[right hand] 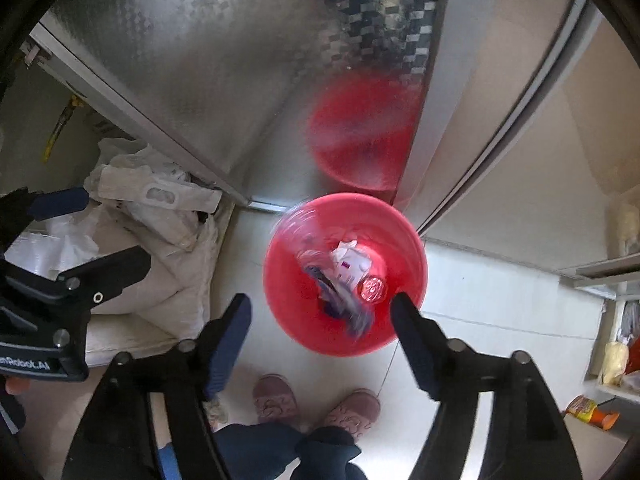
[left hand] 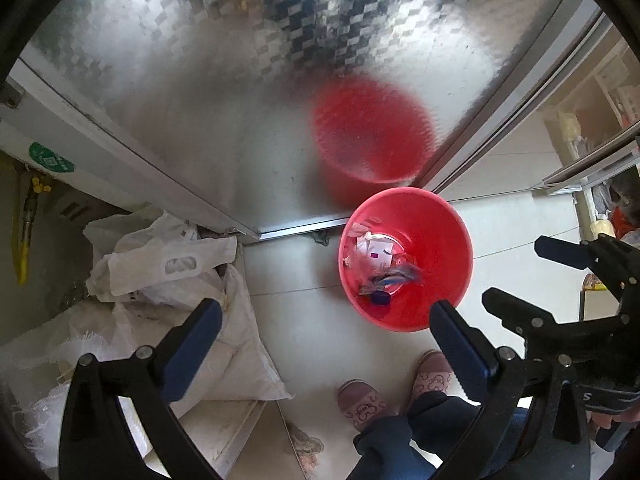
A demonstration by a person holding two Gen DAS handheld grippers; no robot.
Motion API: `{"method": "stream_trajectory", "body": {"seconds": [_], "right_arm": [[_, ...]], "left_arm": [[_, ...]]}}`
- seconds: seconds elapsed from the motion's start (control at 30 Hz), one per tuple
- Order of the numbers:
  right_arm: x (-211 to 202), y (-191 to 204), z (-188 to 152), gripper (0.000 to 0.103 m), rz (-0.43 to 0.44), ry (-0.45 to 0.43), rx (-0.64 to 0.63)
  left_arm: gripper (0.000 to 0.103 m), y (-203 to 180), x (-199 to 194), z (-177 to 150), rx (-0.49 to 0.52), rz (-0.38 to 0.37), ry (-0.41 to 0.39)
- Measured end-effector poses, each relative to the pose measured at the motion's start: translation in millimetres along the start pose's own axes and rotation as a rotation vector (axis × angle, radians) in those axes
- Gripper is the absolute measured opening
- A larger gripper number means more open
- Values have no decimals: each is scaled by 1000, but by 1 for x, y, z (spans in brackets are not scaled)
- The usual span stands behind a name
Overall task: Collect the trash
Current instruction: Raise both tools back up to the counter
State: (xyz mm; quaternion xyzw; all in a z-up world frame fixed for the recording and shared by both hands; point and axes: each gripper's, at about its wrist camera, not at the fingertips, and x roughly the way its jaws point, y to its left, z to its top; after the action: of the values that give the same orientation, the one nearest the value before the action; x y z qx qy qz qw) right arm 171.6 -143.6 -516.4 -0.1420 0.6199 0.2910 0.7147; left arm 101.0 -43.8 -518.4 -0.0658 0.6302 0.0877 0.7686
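Nearest, bottom of both frames: the left gripper (left hand: 326,320) and right gripper (right hand: 320,316), each with jaws spread wide and nothing between them. The right gripper also shows at the right edge of the left view, the left gripper (right hand: 100,224) at the left edge of the right view. Below them, cut off by the frame bottom, stand the person's pink patterned slippers (right hand: 316,402) on the pale tiled floor (left hand: 304,320).

Just past the fingertips, centre frame, sits the round red plastic bin (left hand: 406,260), upright, mouth facing up at the cameras. Inside: mixed trash of white paper scraps and blue wrappers (left hand: 382,264), blurred in the right view; single items are hard to tell.

Lower left: white woven sacks and plastic bags (left hand: 168,272), near the bin but apart.

Farther, upper frame: a textured metal door panel (left hand: 200,100) behind the bin carries its smeared red reflection.
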Motion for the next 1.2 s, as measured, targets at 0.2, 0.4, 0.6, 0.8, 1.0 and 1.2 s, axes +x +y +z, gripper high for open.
{"method": "stream_trajectory", "body": {"seconds": [0.2,0.4,0.6,0.8,1.0,1.2], "right_arm": [[-59,-3,-2,85,-15,-16,-8],[-146,-2,-1,102,4,-33,-6],[-241,6,1,102,-6,-62,-18],[-322,14,10,102,-2,-109,-48],[-386,18,27,102,24,-194,-67],[-418,22,47,102,62,-266,-90]], "left_arm": [[103,-7,-67,4,-19,-15,-26],[103,-17,-161,7,-24,-6,-70],[103,-25,-259,7,-43,-20,-125],[103,-33,-339,18,-45,-17,-172],[103,-36,-401,30,-64,11,-251],[103,-25,-440,48,-112,12,-310]]}}
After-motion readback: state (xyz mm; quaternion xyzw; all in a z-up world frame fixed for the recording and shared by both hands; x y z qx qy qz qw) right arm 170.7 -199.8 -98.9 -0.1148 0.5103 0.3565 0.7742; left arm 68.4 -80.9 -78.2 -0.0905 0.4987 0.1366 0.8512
